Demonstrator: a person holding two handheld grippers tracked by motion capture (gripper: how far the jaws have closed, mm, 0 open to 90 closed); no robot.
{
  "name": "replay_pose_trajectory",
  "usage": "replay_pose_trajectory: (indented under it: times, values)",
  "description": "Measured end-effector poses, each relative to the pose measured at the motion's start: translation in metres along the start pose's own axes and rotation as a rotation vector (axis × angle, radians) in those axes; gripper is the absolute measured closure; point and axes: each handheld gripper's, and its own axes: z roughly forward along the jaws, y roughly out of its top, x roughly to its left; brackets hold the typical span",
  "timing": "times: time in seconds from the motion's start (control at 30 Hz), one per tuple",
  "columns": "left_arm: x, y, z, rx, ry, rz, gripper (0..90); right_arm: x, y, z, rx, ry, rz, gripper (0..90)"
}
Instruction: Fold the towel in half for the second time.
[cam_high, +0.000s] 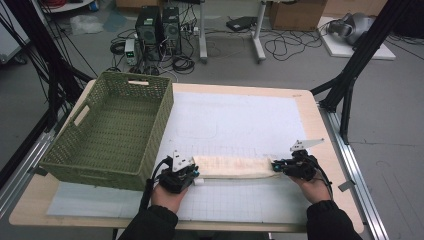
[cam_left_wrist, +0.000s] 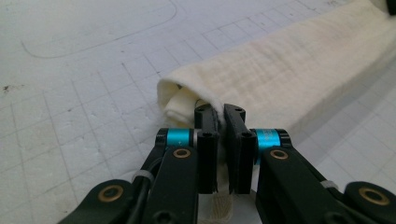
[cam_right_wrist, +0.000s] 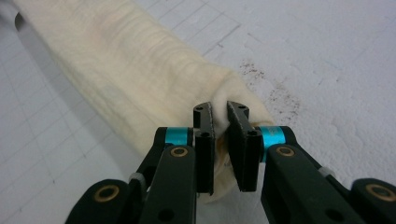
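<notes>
Gripping the rolled cream cloth (cam_high: 232, 167) at both ends, we hold it stretched lengthwise across the near part of the white gridded mat (cam_high: 235, 125) that covers the wooden table (cam_high: 310, 107). Our left gripper (cam_high: 191, 172) pinches the cloth's left end: in the left gripper view its jaws stand narrow with a fold of the fabric (cam_left_wrist: 280, 70) pressed between the pads, the open mouth of the roll just beside them. Our right gripper (cam_high: 278, 165) does likewise at the other end; in the right gripper view its jaws are drawn close on a bunched tip of the cloth (cam_right_wrist: 121, 70), which runs away from them toward the upper left. Dark specks lie on the mat near that end. From the high view, the cloth lies level on the mat between our two hands, close to the table's near edge. Beside the cloth's left end stands a green woven basket (cam_high: 75, 150), on the table's left side, apart from the cloth.
</notes>
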Motion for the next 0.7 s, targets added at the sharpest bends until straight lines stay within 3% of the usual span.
replay_pose_trajectory:
  times: [0.1,0.17,0.4,0.5,0.7]
  values:
    - [0.004,-0.003,0.005,0.022,0.003,0.001,83.1,-0.002,-0.001,0.004,0.0,0.014,0.014,78.6]
    - [0.005,-0.005,0.006,0.018,0.003,-0.001,81.7,-0.001,-0.003,0.004,-0.011,0.013,0.025,72.3]
    - [0.006,0.002,-0.002,-0.036,0.013,0.01,67.8,0.003,-0.012,-0.011,-0.111,0.01,0.062,53.6]
    - [0.006,0.007,-0.003,-0.045,0.008,0.036,64.1,0.006,-0.016,-0.017,-0.122,0.01,0.056,46.9]
    - [0.007,0.016,-0.002,-0.055,-0.028,0.049,61.1,0.011,-0.026,-0.027,-0.142,0.008,0.051,41.1]
